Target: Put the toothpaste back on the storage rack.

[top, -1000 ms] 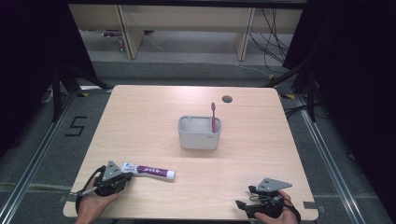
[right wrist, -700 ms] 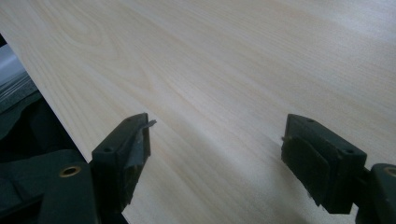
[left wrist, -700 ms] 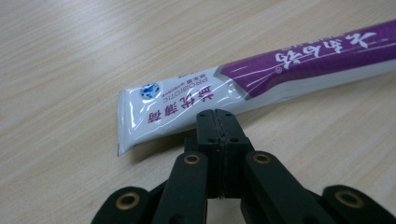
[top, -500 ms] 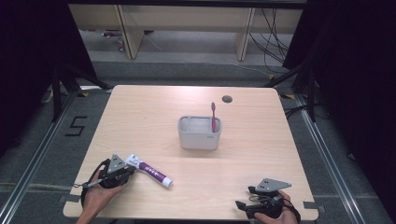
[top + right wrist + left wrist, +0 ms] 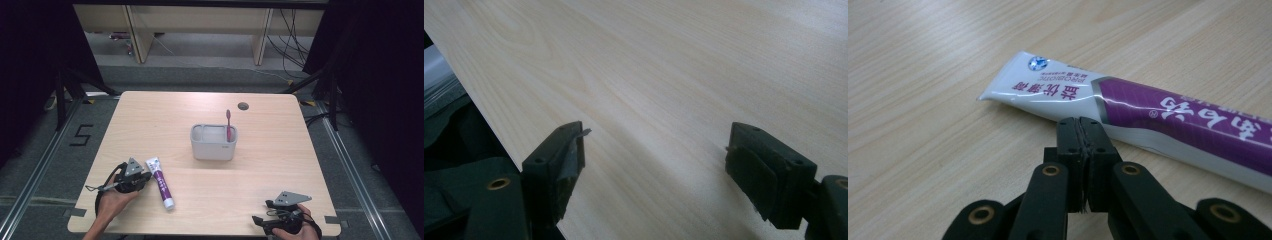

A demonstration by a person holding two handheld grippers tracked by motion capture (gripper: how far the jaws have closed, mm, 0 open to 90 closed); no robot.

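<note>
A white and purple toothpaste tube (image 5: 161, 182) lies flat on the wooden table (image 5: 280, 165), at the front left, its cap end toward the near edge. My left gripper (image 5: 146, 176) is shut with nothing between its jaws. In the left gripper view its tips (image 5: 1080, 122) rest against the side of the tube (image 5: 1148, 115), near the flat crimped end. My right gripper (image 5: 260, 220) sits at the front right corner, and in the right gripper view it stands open (image 5: 654, 155) over bare wood. A grey holder (image 5: 213, 147) at mid-table has a pink toothbrush (image 5: 229, 125) standing in it.
A small round cable hole (image 5: 243, 106) is set in the table's far edge. Shelving and cables stand on the floor beyond the table. Metal floor rails run along both sides.
The tube has swung round from lying crosswise to pointing its cap end at the near edge. My left gripper has shifted a little right and forward along with it. The right gripper stayed put.
</note>
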